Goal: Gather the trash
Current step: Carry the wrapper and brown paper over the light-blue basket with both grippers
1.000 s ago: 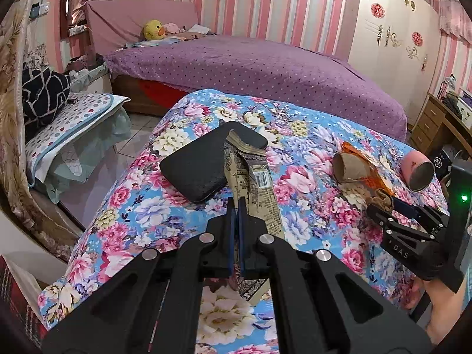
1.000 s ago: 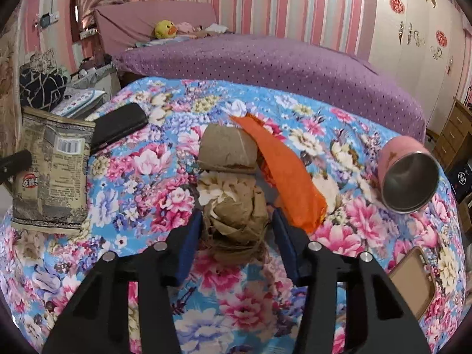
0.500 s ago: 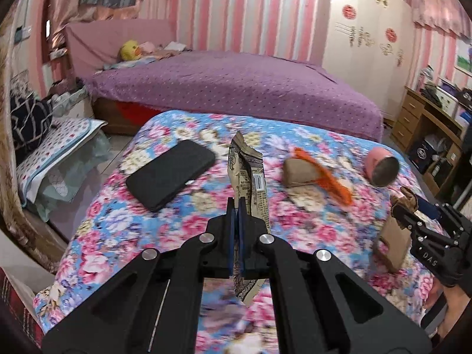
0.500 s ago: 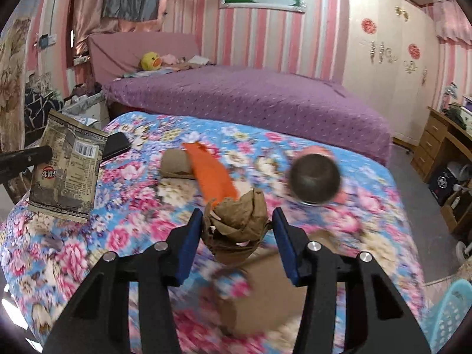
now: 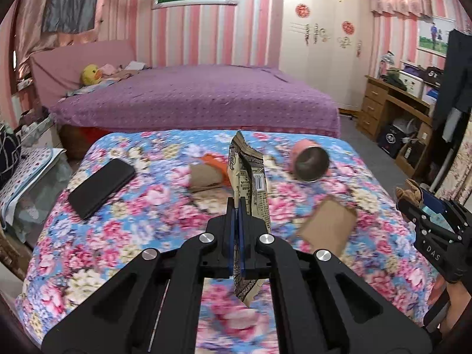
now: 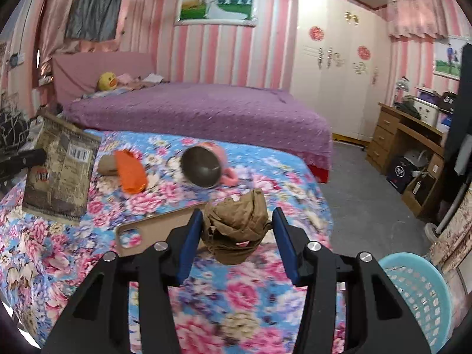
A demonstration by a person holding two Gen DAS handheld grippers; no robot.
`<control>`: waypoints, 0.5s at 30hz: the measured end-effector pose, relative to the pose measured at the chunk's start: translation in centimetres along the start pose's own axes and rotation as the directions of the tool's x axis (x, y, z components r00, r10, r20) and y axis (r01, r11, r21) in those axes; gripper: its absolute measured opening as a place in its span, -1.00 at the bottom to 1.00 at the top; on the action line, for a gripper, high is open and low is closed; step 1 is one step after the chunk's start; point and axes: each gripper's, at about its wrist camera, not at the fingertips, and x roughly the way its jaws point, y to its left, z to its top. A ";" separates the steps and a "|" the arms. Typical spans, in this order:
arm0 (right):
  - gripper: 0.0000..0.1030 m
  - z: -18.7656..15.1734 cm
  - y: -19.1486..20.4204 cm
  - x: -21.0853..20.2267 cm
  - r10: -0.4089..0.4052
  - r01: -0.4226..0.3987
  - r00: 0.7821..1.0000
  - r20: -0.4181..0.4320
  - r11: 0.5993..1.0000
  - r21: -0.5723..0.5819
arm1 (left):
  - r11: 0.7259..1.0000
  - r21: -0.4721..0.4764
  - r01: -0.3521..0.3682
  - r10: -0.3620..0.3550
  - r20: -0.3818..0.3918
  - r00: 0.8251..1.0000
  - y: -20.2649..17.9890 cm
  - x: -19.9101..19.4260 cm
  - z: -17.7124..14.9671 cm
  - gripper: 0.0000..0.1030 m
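My left gripper (image 5: 237, 203) is shut on a tan snack wrapper (image 5: 250, 188) with a barcode, held upright above the floral table; the wrapper also shows in the right wrist view (image 6: 62, 174). My right gripper (image 6: 237, 221) is shut on a crumpled brown paper ball (image 6: 236, 224), lifted over the table's right part; it shows at the right edge of the left wrist view (image 5: 408, 191). An orange wrapper (image 6: 129, 171) and a brown paper piece (image 5: 203, 178) lie on the floral cloth (image 5: 147, 215). A light blue basket (image 6: 419, 292) stands on the floor at lower right.
A black phone (image 5: 101, 183) lies at the table's left. A pink cup (image 5: 309, 162) lies on its side. A tan phone case (image 6: 153, 230) lies near the front. A purple bed (image 5: 191, 100) is behind; a wooden desk (image 6: 410, 144) at right.
Both grippers have risen and pulled back from the table with their trash. The right gripper has swung right, bringing the blue basket into view.
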 end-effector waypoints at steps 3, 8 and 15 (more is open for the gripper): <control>-0.06 -0.1 -1.9 -0.4 -0.007 0.007 1.000 0.015 0.999 0.031 | 1.000 0.005 0.025 -0.025 0.007 1.000 -2.0 0.0 -0.3 -0.99; -0.06 -0.5 -4.1 -0.5 -0.009 0.008 1.000 0.018 0.998 0.069 | 0.999 -0.002 0.052 -0.052 0.017 0.999 -4.6 0.3 -0.7 -0.99; -0.06 -0.8 -6.4 -0.7 -0.027 0.025 0.999 0.023 0.997 0.077 | 0.997 -0.008 0.079 -0.079 0.024 0.997 -7.3 0.5 -0.8 -0.99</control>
